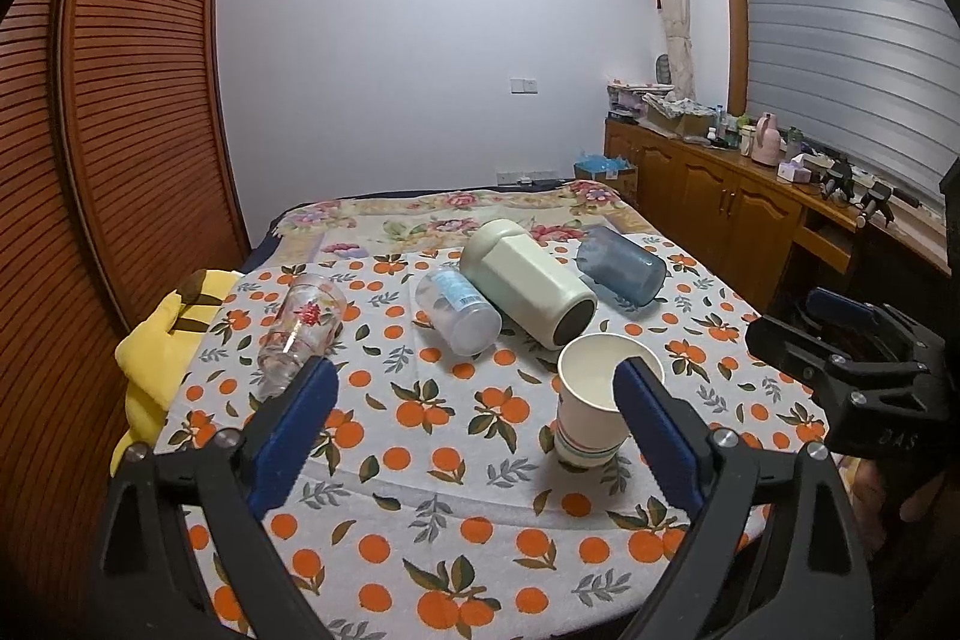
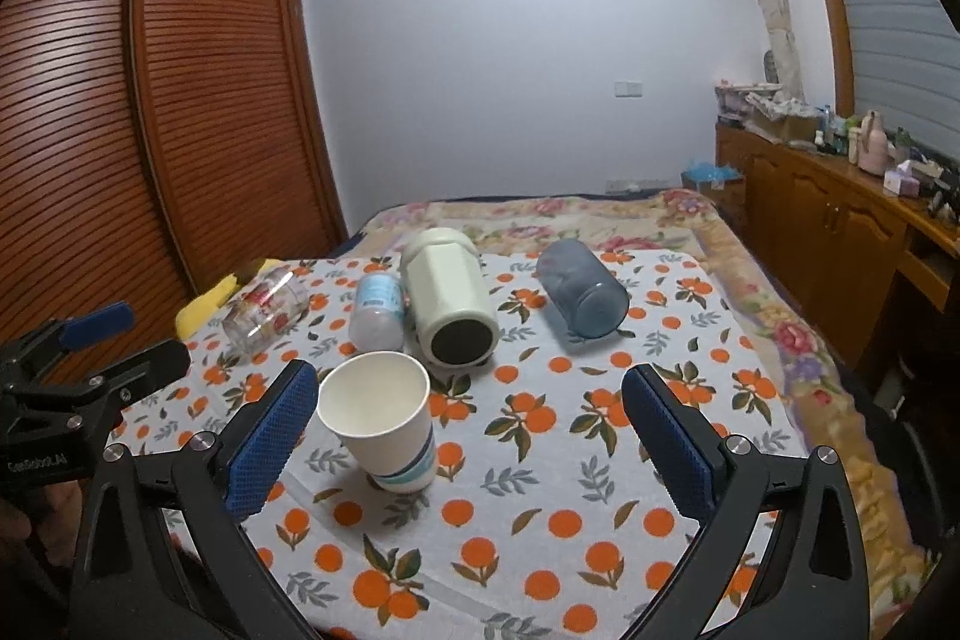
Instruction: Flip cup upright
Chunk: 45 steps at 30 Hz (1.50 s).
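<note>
A white paper cup (image 1: 591, 400) (image 2: 384, 421) with blue stripes stands upright, mouth up, on the orange-print cloth (image 1: 456, 490) (image 2: 540, 490). Behind it lie on their sides a cream cup (image 1: 528, 289) (image 2: 450, 304), a blue translucent cup (image 1: 621, 265) (image 2: 582, 289), a white plastic cup (image 1: 459, 307) (image 2: 378, 310) and a clear glass (image 1: 300, 334) (image 2: 264, 310) with red print. My left gripper (image 1: 474, 400) is open and empty; its right finger overlaps the paper cup. My right gripper (image 2: 471, 409) is open and empty, the paper cup beside its left finger.
A yellow cloth (image 1: 162, 352) lies at the left edge. A wooden louvred wardrobe (image 1: 120, 100) stands left. A cabinet (image 1: 720, 202) with clutter runs along the right wall. The other gripper shows at each view's side (image 1: 852, 358) (image 2: 66, 388).
</note>
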Tool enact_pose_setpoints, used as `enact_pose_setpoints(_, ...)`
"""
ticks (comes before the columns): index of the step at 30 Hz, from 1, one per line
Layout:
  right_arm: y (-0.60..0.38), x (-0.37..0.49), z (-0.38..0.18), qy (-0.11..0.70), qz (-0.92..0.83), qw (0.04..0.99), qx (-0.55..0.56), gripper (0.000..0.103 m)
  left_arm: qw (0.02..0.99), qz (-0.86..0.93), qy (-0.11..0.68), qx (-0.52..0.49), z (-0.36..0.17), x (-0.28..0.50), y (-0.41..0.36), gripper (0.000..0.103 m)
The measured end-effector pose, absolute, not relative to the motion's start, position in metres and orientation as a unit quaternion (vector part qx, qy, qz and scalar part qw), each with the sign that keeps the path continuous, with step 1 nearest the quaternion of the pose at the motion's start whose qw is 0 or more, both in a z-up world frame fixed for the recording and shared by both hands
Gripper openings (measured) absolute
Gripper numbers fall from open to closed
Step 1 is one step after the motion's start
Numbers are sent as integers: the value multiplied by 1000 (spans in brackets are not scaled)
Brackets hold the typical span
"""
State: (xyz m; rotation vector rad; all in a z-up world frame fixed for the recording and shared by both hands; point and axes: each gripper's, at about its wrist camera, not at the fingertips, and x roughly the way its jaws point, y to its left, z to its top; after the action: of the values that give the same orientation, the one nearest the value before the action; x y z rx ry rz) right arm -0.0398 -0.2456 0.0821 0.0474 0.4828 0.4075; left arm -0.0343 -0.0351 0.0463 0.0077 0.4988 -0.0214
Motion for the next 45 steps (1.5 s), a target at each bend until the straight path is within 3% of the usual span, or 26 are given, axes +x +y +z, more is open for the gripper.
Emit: enact_pose_setpoints(45,-246,-46,83,232,191,953,18,103,970,-3,245,-4,46,-43,-27,94)
